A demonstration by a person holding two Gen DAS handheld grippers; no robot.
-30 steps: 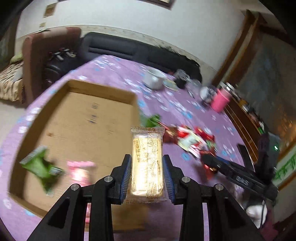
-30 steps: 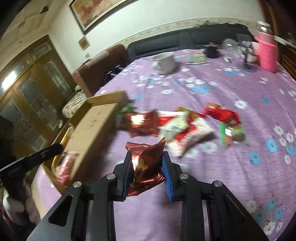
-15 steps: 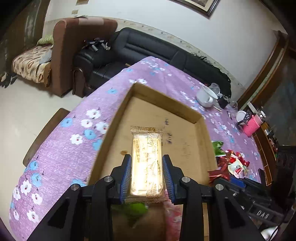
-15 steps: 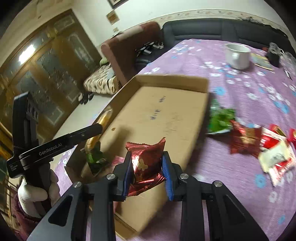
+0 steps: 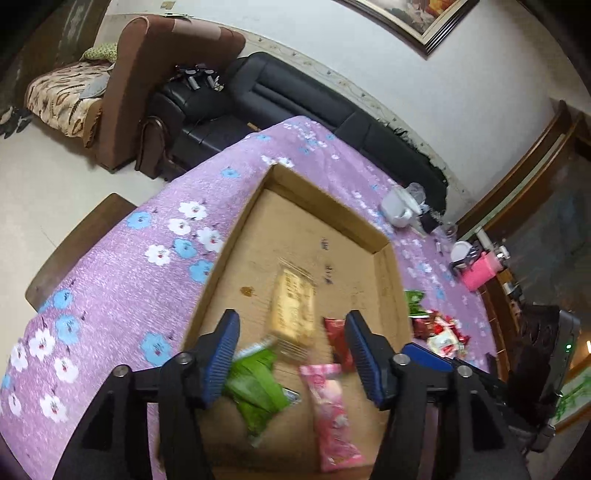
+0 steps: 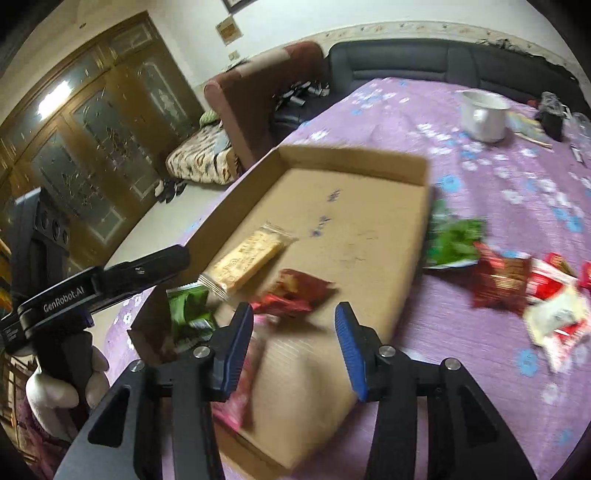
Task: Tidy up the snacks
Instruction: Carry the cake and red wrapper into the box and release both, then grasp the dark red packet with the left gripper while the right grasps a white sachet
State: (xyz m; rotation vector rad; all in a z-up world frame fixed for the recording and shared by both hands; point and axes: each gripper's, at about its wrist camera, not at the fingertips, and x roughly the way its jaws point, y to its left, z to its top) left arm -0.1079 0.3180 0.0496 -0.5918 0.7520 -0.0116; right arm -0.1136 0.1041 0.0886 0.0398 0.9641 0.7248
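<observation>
With both jaws spread empty, we read the tan wafer packet and crinkled red foil packet as lying in the shallow cardboard tray (more snacks wait on the desk).

- A white wall fills the top of the left wrist view, with a framed picture at the upper right.
- A black leather sofa runs along that wall below a patterned border strip.
- A brown armchair stands at the upper left, on a pale floor.
- In the right wrist view, a wooden cabinet with glass doors fills the left side, reflecting a bright light.
</observation>
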